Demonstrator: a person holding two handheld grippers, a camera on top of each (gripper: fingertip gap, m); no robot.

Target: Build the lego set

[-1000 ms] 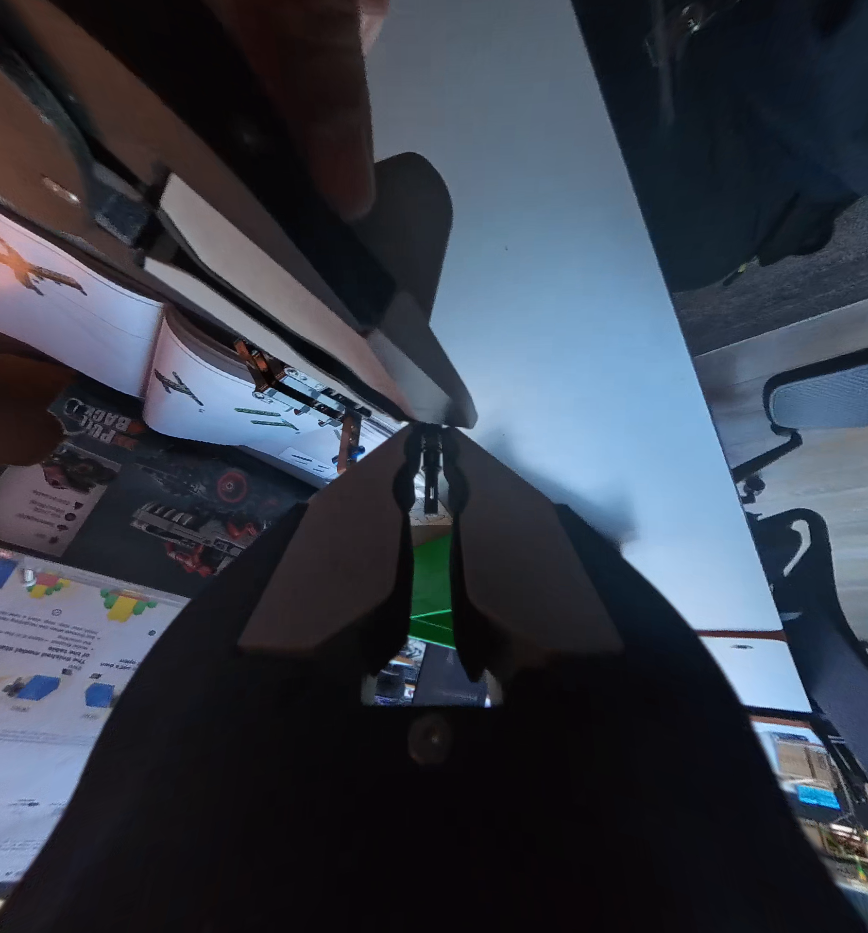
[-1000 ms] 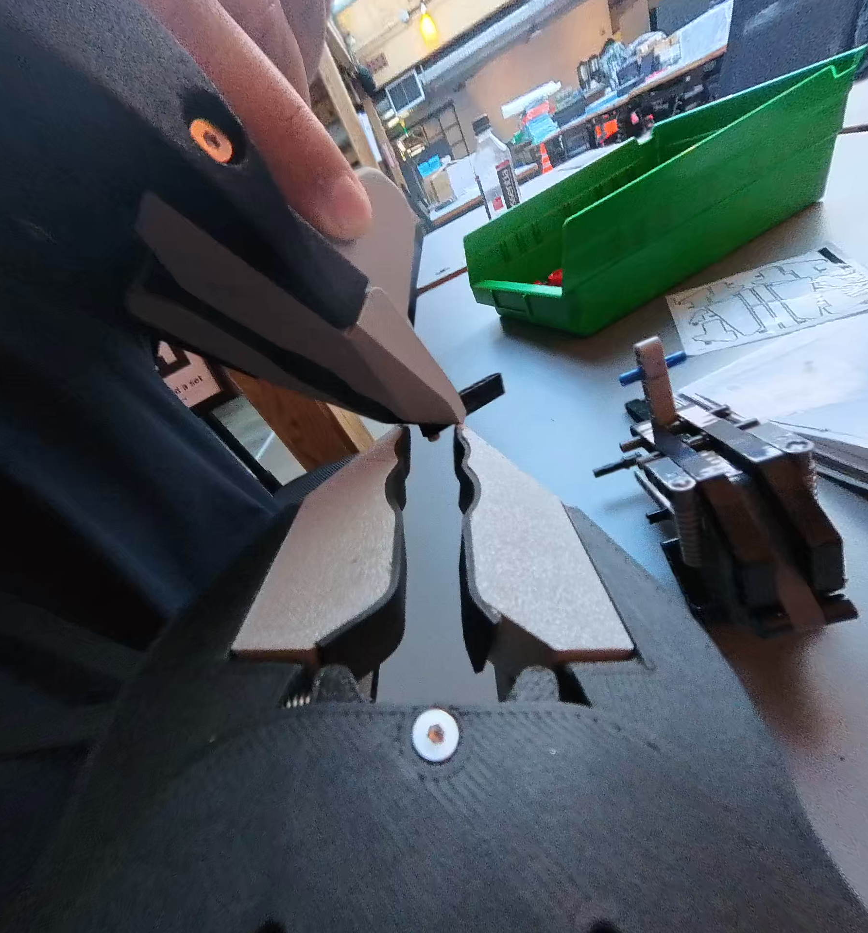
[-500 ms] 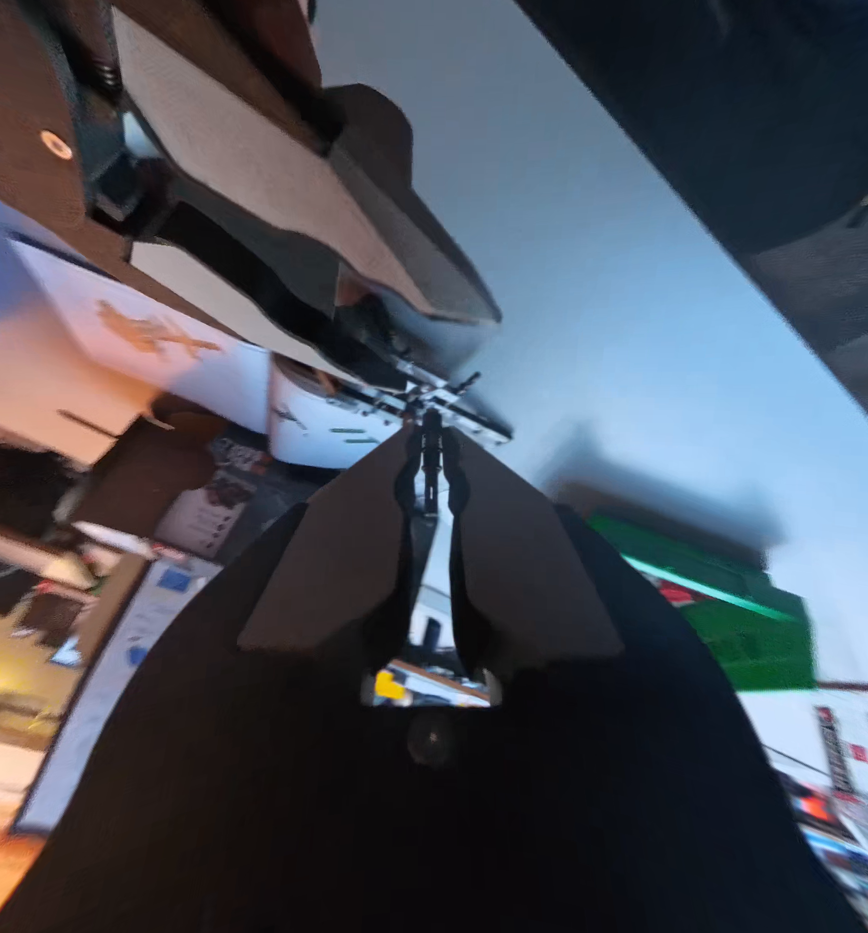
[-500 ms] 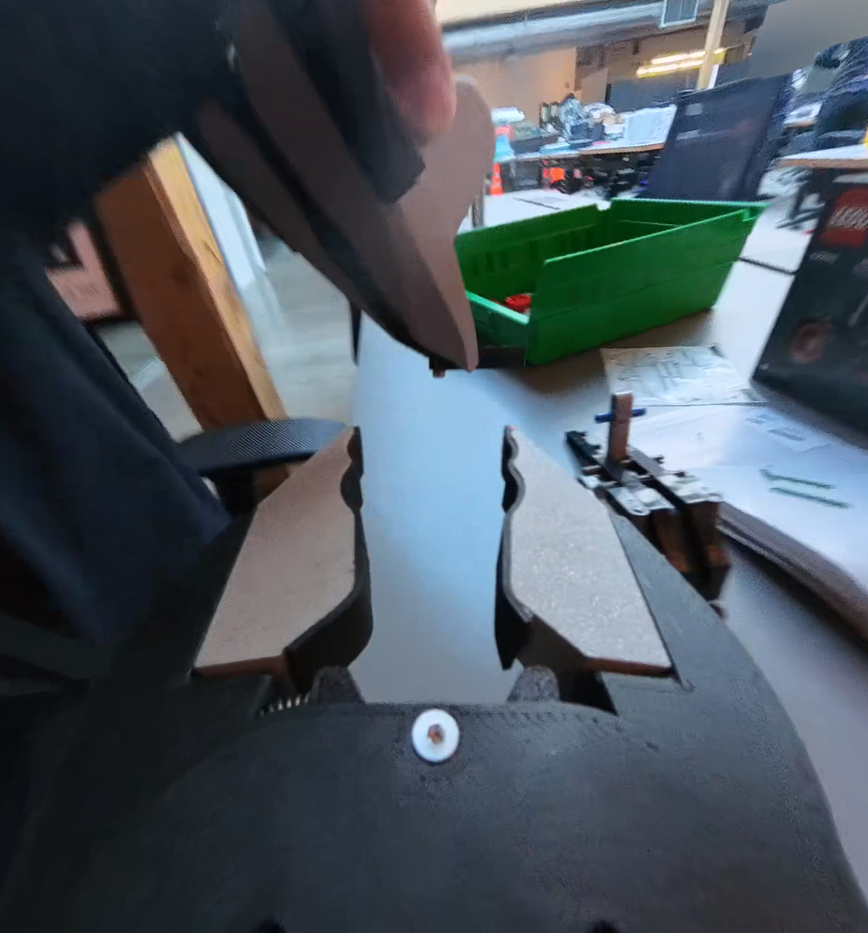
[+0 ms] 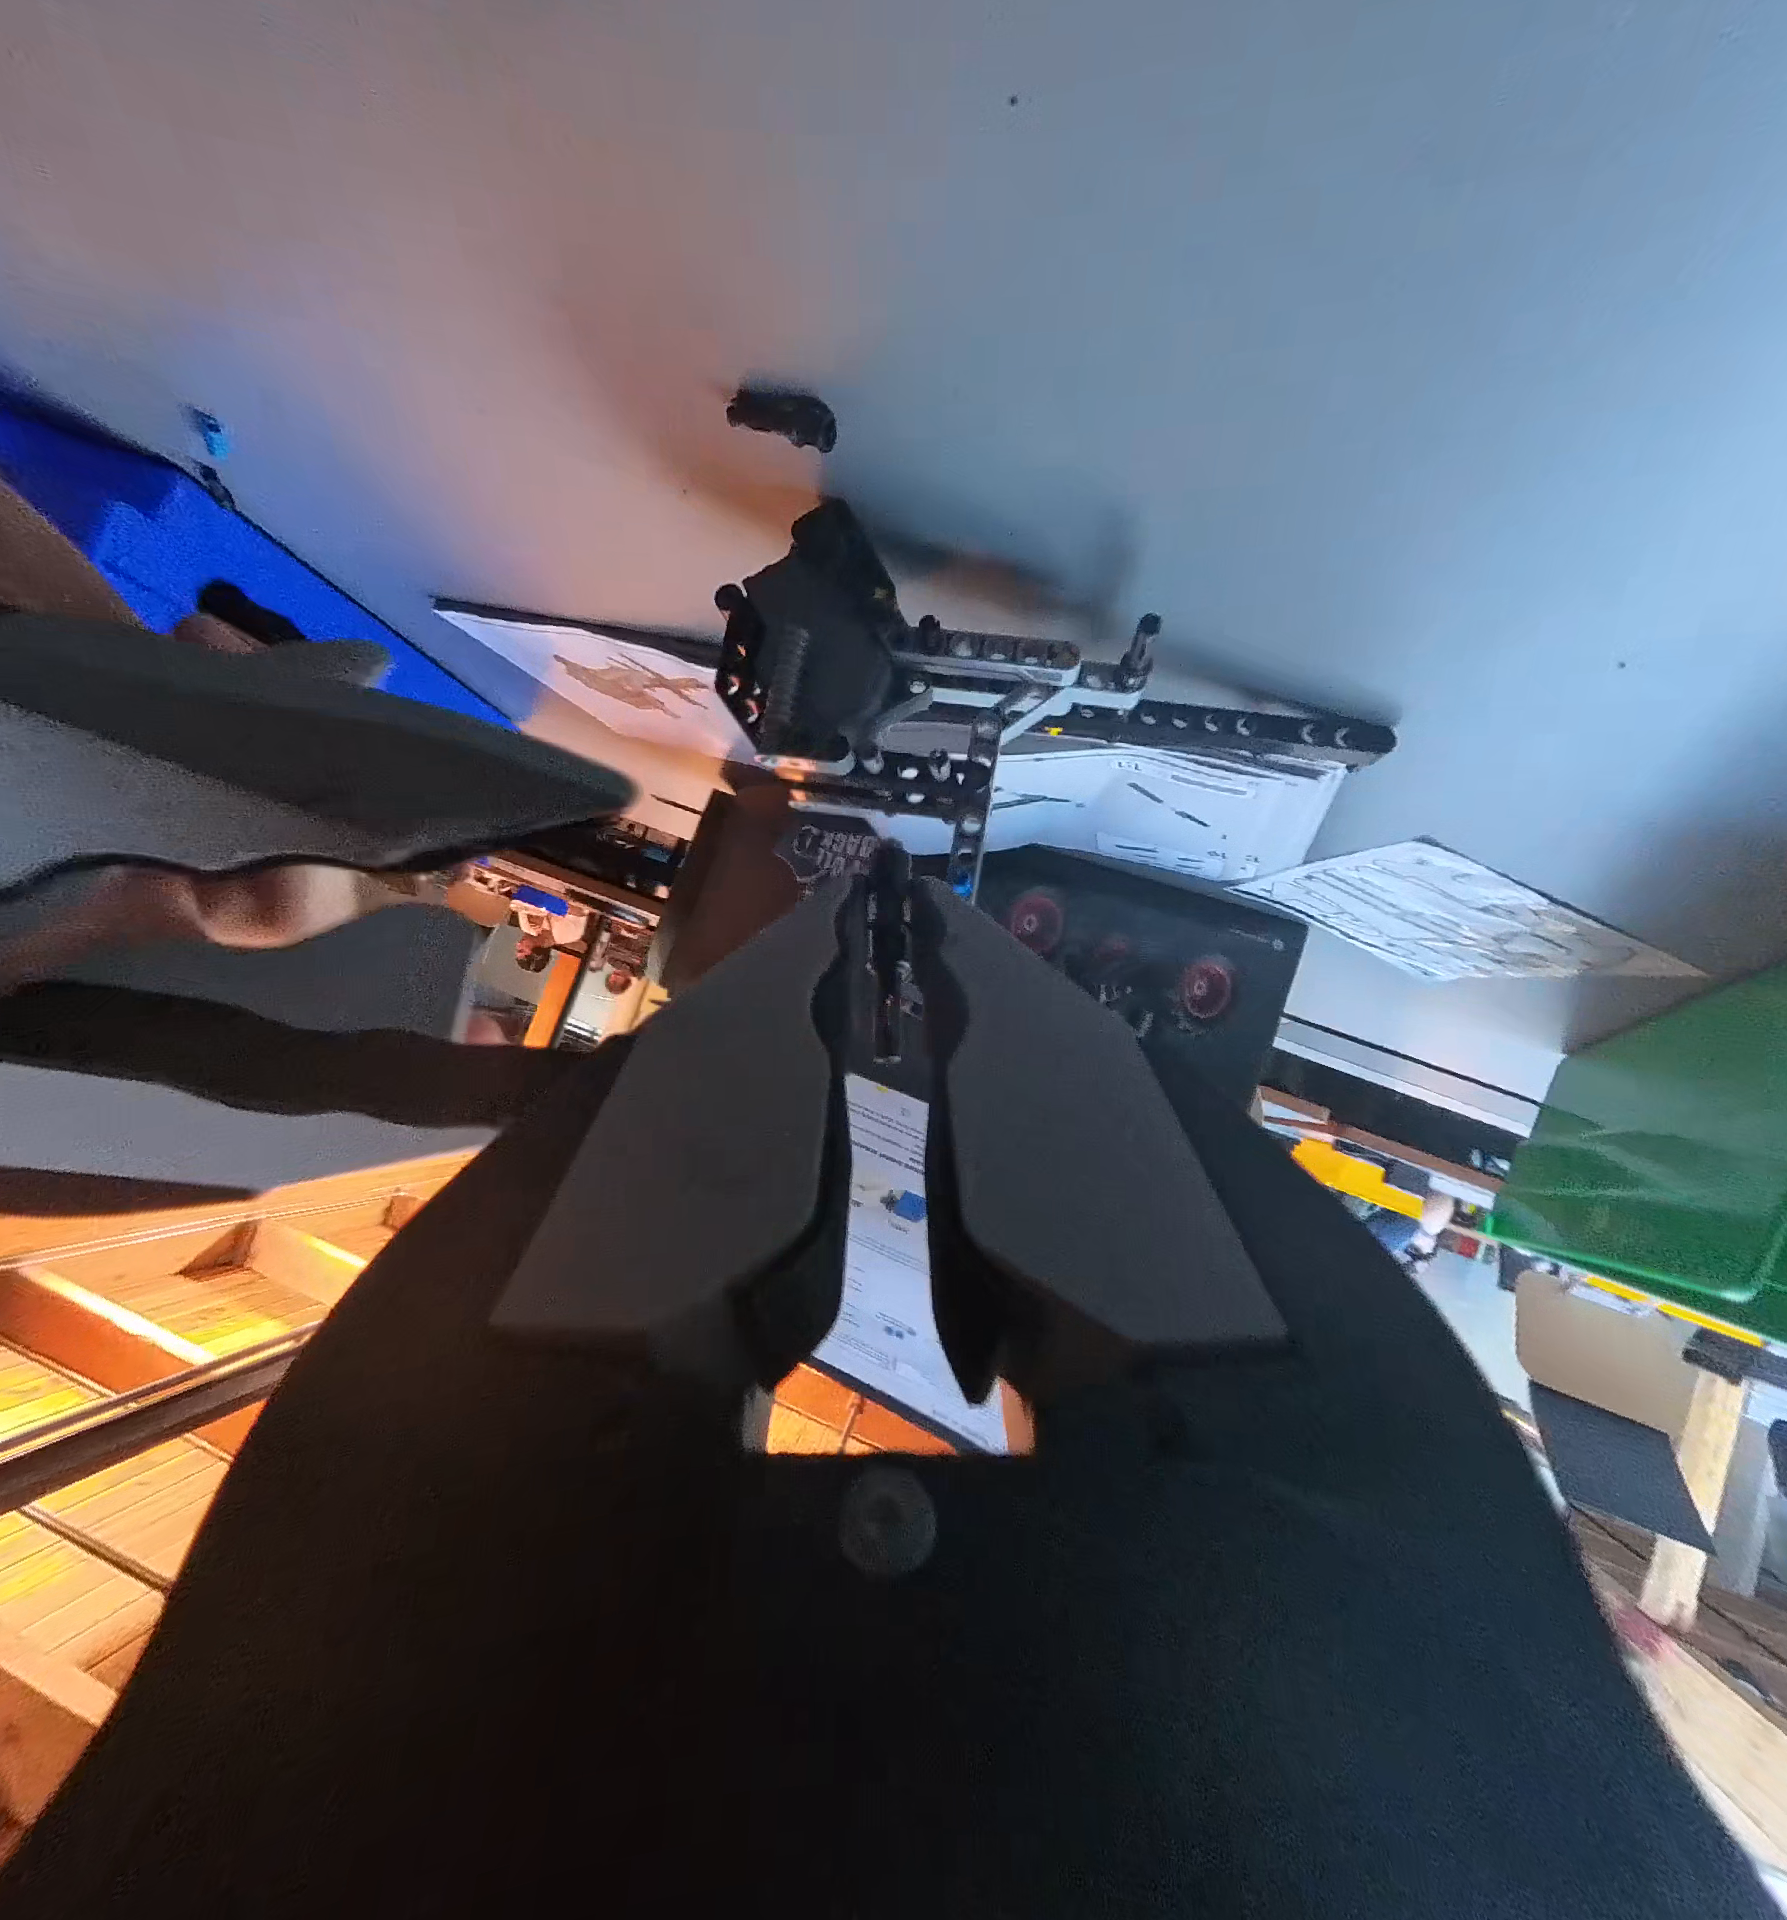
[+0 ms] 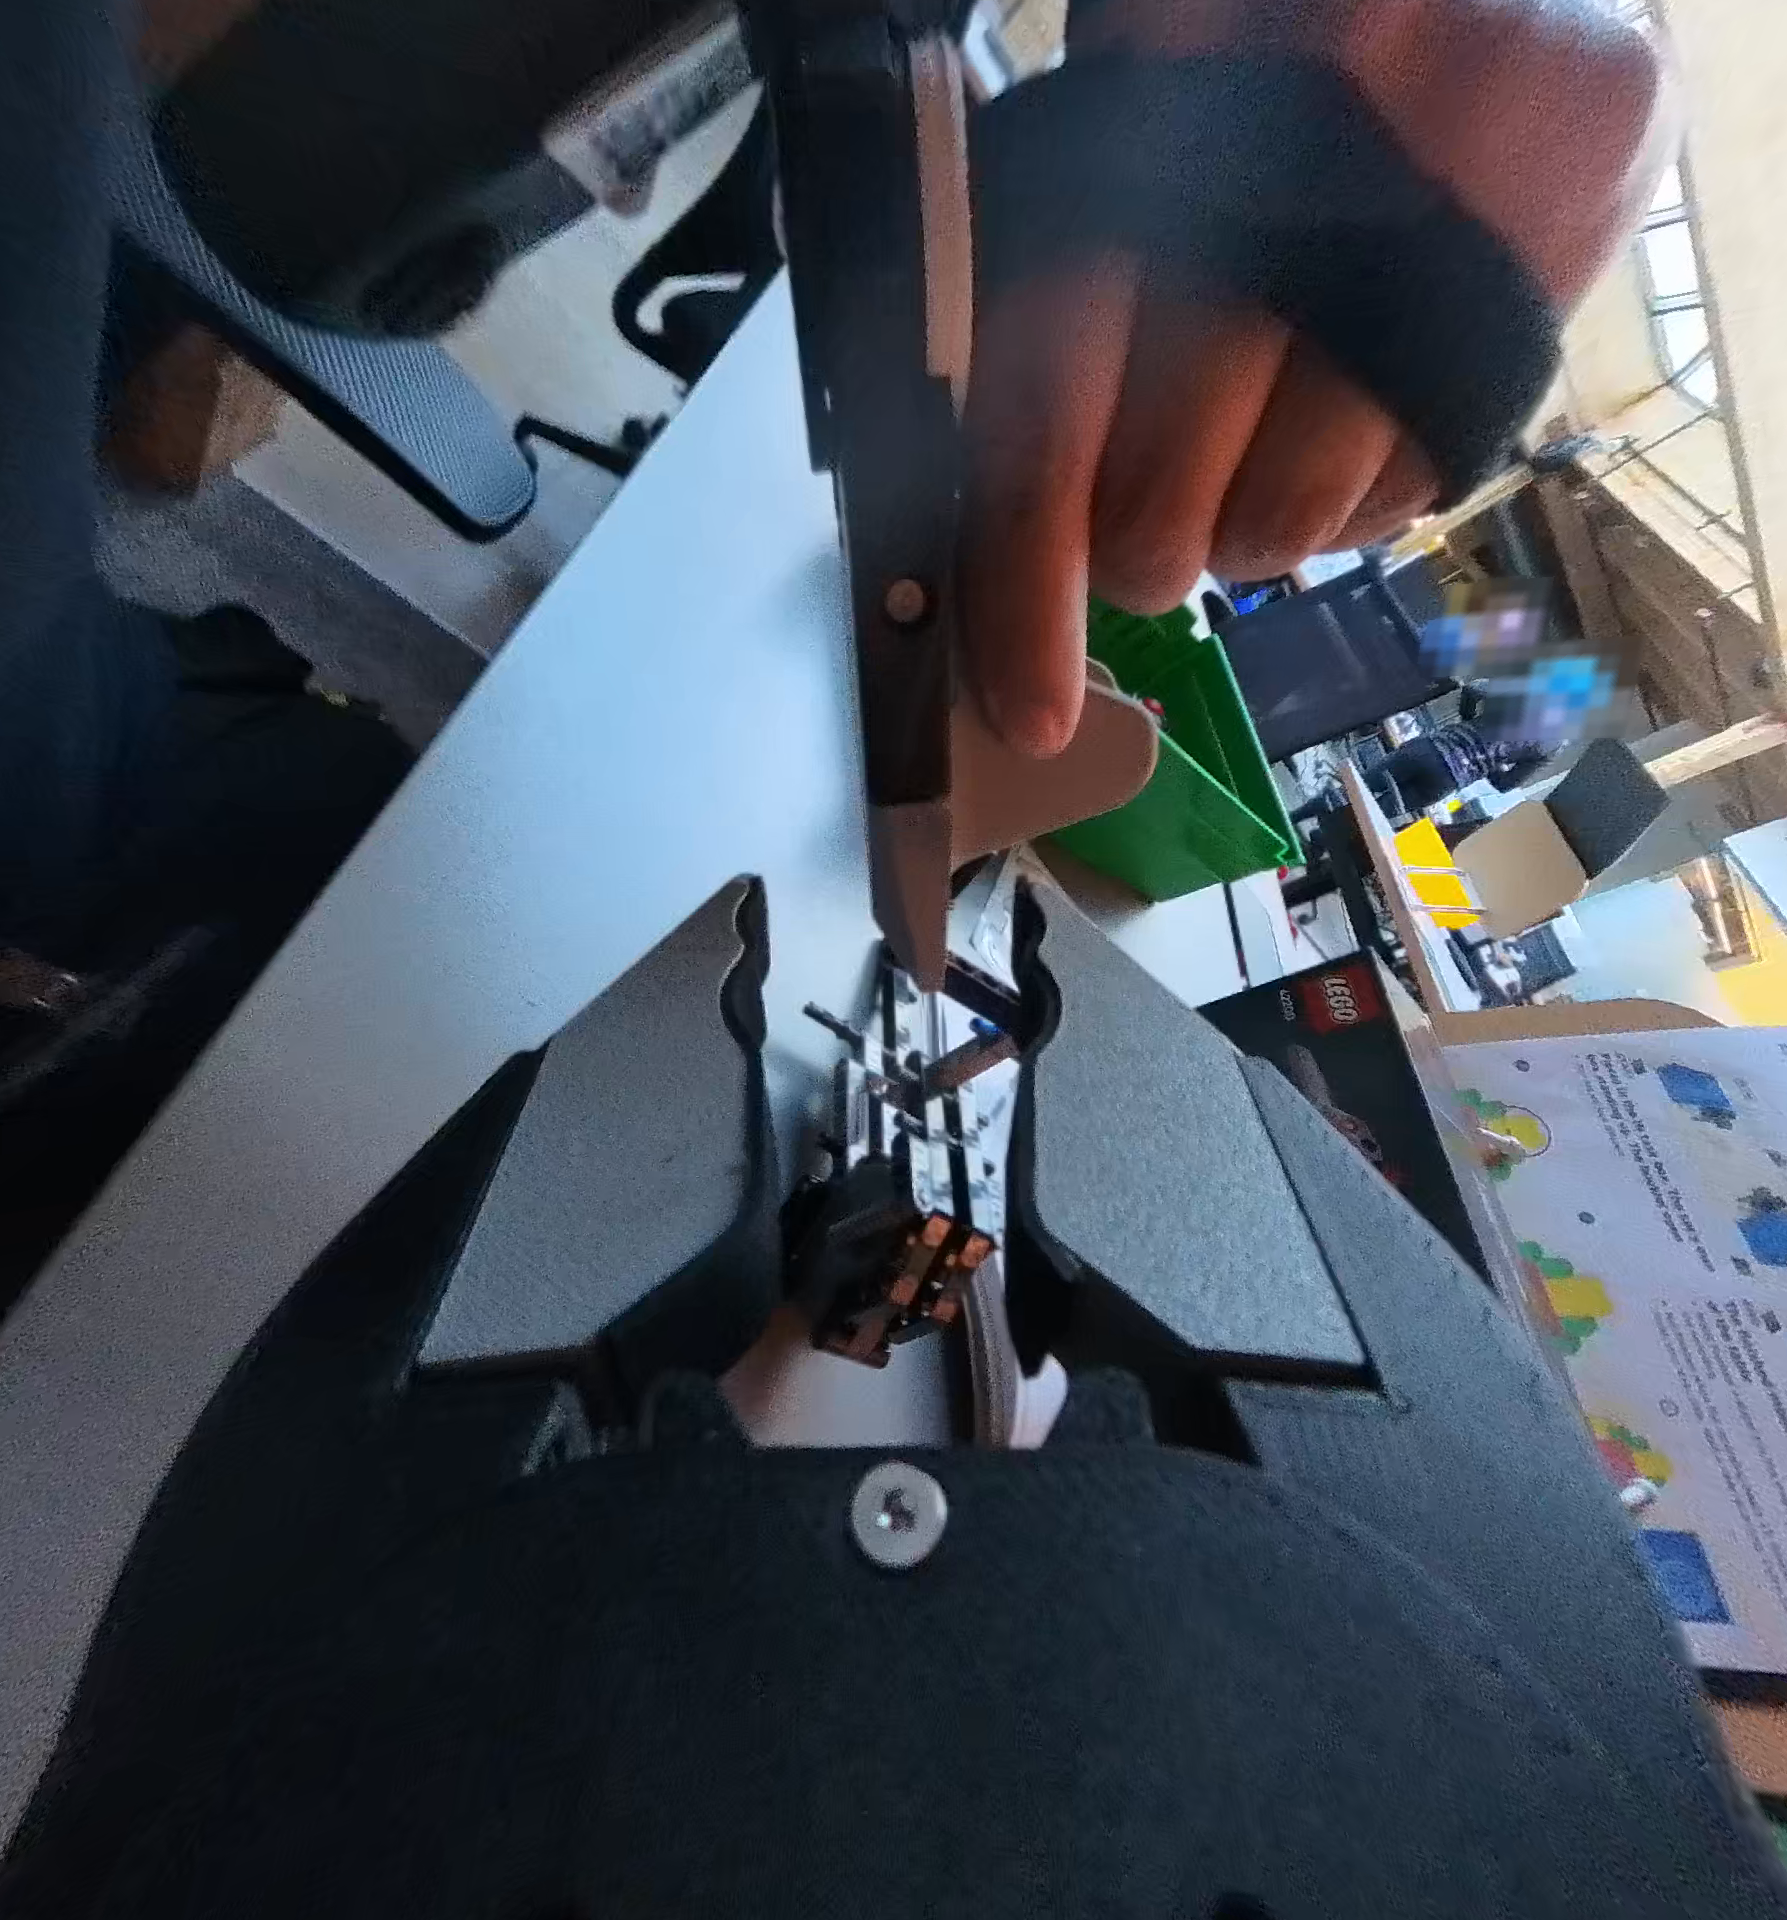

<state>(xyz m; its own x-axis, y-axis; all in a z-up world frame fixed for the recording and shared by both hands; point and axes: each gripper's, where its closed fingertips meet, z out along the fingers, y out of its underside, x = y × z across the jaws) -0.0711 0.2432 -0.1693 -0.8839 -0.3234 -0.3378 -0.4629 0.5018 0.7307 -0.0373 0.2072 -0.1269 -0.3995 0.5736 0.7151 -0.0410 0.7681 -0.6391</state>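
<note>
Lego model (image 6: 920,1164) lies between spread right tongs (image 6: 889,940).

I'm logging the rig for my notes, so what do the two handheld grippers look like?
Both are matte black printed bodies. The right gripper has two grey, textured, wedge-shaped fingers with wavy black inner edges and a silver screw below them. The left gripper looks the same, though darker in shadow. A black strap wraps the hand holding it.

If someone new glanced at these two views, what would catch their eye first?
Probably the left tongs, shut on a small black lego pin and aimed at the half-built black and grey lego model on the table. In the right wrist view the open right tongs frame that model. Off to the side sits a bright green bin.
</note>
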